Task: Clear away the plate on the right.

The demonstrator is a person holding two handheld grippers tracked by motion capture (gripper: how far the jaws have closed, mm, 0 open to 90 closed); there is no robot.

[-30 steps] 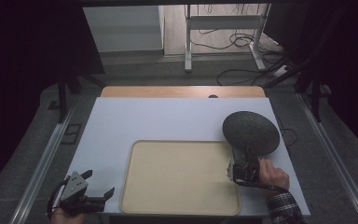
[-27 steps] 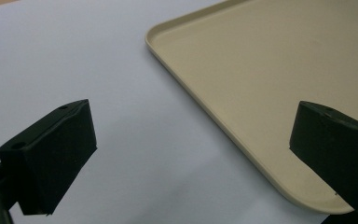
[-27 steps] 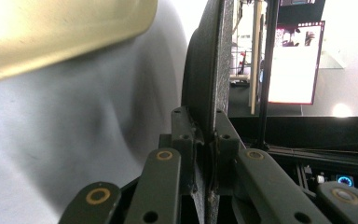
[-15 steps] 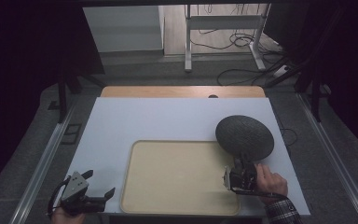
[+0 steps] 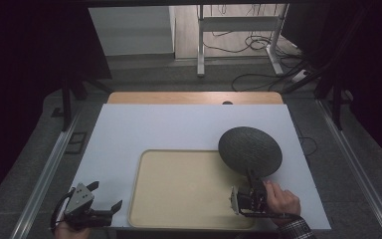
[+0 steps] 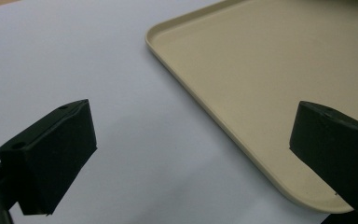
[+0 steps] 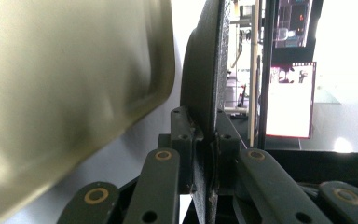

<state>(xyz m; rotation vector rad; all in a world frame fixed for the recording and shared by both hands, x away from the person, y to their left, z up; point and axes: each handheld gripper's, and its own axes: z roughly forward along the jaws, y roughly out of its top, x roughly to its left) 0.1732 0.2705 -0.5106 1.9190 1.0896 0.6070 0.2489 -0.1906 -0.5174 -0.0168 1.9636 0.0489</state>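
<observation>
A dark round textured plate [image 5: 249, 151] hangs over the right edge of the beige tray [image 5: 179, 191], held by its near rim in my right gripper [image 5: 251, 178], which is shut on it. In the right gripper view the plate [image 7: 204, 70] stands edge-on between the closed jaws, with the tray [image 7: 65, 84] to its left. My left gripper [image 5: 107, 196] rests at the table's front left corner, open, with nothing between its fingers. In the left gripper view its two black pads [image 6: 56, 149] frame the tray's near corner [image 6: 242, 93] and the white table sheet.
A white sheet [image 5: 179, 127] covers the table, with a wooden strip [image 5: 194, 97] along its far edge. Metal rails [image 5: 45, 174] run along both sides. Beyond the table are a desk frame and loose cables [image 5: 258, 45] on the floor.
My right gripper has carried the plate to the left, from beside the tray to over the tray's right edge. The left gripper has stayed put.
</observation>
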